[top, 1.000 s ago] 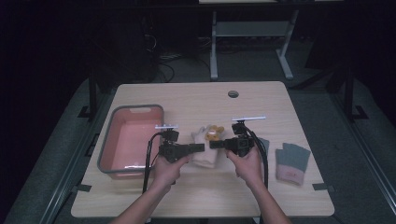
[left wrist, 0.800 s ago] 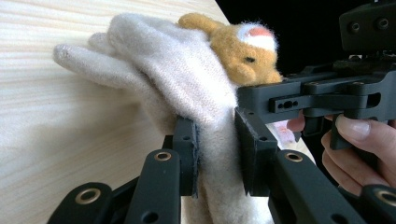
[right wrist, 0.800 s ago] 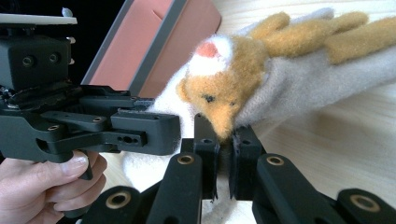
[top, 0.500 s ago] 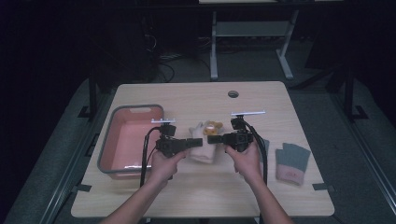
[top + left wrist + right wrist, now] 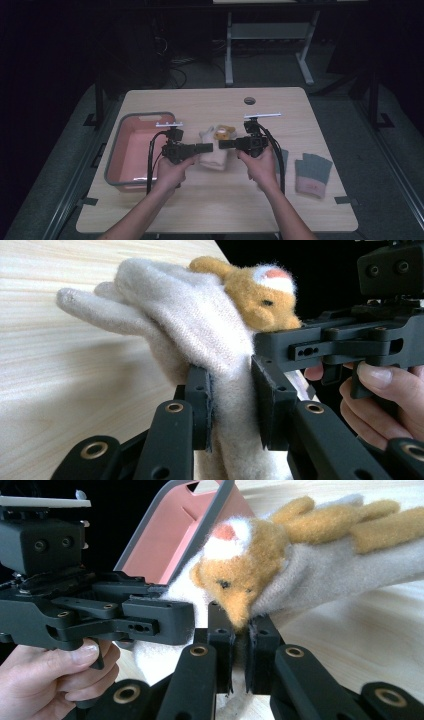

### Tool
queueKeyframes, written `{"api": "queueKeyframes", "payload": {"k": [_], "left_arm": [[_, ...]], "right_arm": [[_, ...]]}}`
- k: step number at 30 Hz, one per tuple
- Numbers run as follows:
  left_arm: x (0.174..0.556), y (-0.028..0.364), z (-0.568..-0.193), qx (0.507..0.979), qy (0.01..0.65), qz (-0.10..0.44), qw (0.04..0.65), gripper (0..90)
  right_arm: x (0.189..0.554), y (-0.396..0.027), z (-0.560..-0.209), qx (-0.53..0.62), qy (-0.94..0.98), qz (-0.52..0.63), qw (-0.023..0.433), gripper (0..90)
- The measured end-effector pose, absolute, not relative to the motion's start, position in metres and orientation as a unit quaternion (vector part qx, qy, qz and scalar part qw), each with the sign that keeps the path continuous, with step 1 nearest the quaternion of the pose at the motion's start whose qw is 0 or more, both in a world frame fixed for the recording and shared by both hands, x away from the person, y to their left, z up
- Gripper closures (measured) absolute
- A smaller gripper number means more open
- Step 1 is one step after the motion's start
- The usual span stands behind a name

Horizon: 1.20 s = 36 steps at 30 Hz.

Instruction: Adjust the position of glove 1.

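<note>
Cream glove [image 5: 200, 335] between both tongs' jaws

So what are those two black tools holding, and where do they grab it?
Both hold the same cream glove with a fuzzy orange animal on it. The left tool pinches its cream cuff end; the right tool pinches it just under the animal's face.

High view: fixed above the near edge, facing forward and down; whole table [image 5: 210, 102] in frame, far off. Left gripper view: rides the left gripper [image 5: 206, 147], looks along its jaws, very close on the glove [image 5: 200, 330]. Right gripper view: on the right gripper [image 5: 226, 143], facing back, equally close. Shared: all three see the glove; each gripper view sees the other gripper.
</note>
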<state>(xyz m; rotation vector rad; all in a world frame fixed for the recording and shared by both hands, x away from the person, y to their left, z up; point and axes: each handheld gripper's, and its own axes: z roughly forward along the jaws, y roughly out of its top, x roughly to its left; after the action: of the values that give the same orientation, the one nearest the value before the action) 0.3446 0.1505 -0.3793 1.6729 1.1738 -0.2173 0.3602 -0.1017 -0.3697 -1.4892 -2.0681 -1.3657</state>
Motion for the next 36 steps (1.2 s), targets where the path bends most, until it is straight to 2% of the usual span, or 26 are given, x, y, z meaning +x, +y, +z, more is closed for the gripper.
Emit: {"api": "queueKeyframes", "payload": {"k": [36], "left_arm": [[0.350, 0.185, -0.350, 0.692, 0.481, -0.077, 0.533, 71.2]], "right_arm": [[0.373, -0.072, -0.340, -0.482, -0.721, -0.481, 0.128, 83.7]]}}
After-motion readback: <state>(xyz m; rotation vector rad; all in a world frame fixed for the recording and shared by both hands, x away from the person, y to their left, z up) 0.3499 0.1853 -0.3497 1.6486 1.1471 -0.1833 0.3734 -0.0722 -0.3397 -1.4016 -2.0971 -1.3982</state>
